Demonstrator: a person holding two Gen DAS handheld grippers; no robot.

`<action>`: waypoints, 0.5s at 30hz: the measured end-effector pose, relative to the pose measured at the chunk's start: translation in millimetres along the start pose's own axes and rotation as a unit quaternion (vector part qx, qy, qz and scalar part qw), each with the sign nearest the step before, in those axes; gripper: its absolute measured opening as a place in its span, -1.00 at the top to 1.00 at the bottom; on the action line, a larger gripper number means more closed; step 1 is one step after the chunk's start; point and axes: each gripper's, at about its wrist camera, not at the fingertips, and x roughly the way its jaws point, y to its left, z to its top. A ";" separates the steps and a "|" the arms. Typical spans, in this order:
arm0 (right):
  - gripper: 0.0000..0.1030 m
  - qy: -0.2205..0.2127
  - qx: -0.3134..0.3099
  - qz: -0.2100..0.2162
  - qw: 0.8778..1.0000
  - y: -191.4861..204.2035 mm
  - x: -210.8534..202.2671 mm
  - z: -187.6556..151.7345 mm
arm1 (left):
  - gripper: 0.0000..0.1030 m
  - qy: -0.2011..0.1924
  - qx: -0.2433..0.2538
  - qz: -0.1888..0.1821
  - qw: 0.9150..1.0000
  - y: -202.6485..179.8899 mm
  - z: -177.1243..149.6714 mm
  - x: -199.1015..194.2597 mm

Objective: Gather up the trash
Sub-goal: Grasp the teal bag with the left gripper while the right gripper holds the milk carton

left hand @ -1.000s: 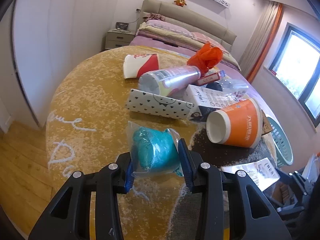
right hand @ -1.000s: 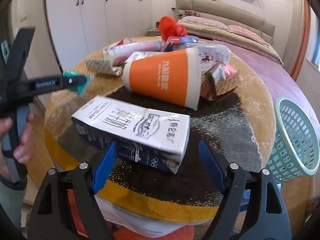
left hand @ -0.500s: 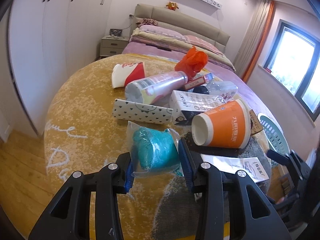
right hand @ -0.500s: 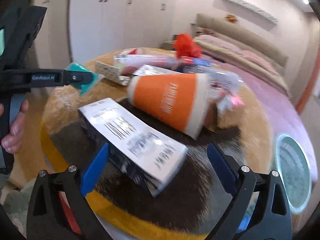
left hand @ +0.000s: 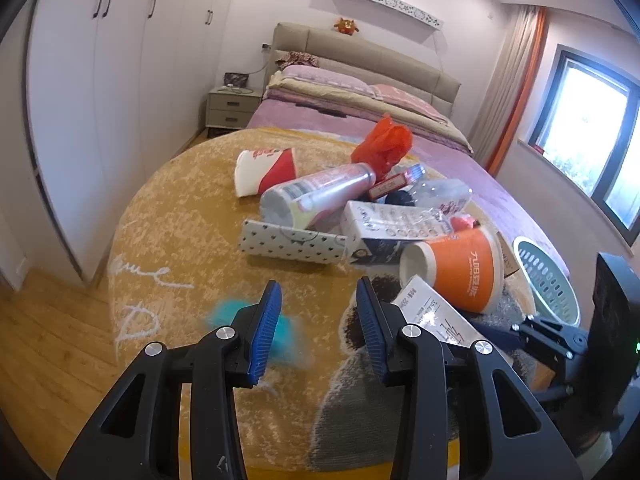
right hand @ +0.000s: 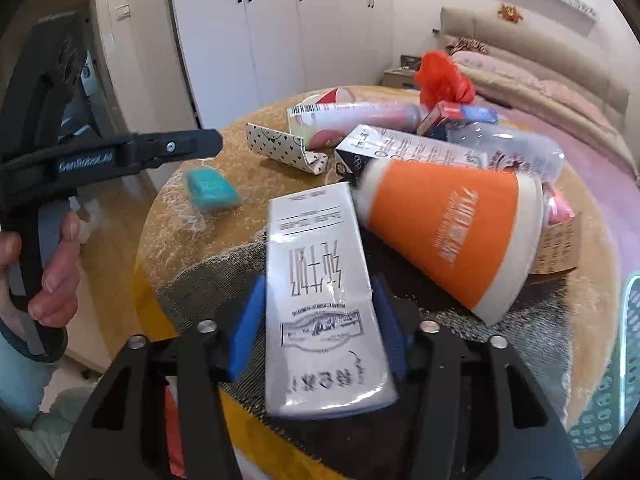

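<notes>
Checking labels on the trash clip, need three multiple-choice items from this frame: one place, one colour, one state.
1. Where is the teal packet?
A on the table
B in a drawer
C on a chair

2. What colour is the big paper cup lying on its side?
A green
B orange
C blue

3. How do the left tongs stand?
A clamped on a bottle
B apart and empty
C shut tight

Answers: 1 A, the packet lies flat on the tablecloth, clear of both tongs. 2 B, its wall is orange with white bands. 3 B, only the tablecloth shows between the blue pads.
</notes>
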 end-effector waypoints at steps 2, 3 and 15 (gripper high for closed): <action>0.66 -0.008 0.009 0.004 1.000 -0.7 -8.2 -0.3 | 0.26 -0.007 0.006 -0.003 1.000 -5.4 1.5 -2.4; 0.78 -0.017 0.014 0.003 1.000 -2.6 -14.2 0.1 | 0.26 -0.009 0.011 -0.002 1.000 -7.3 1.9 -2.8; -0.05 -0.023 0.068 0.041 0.997 -24.4 -20.4 -6.7 | -0.02 -0.018 -0.034 -0.023 0.999 47.0 3.5 -24.5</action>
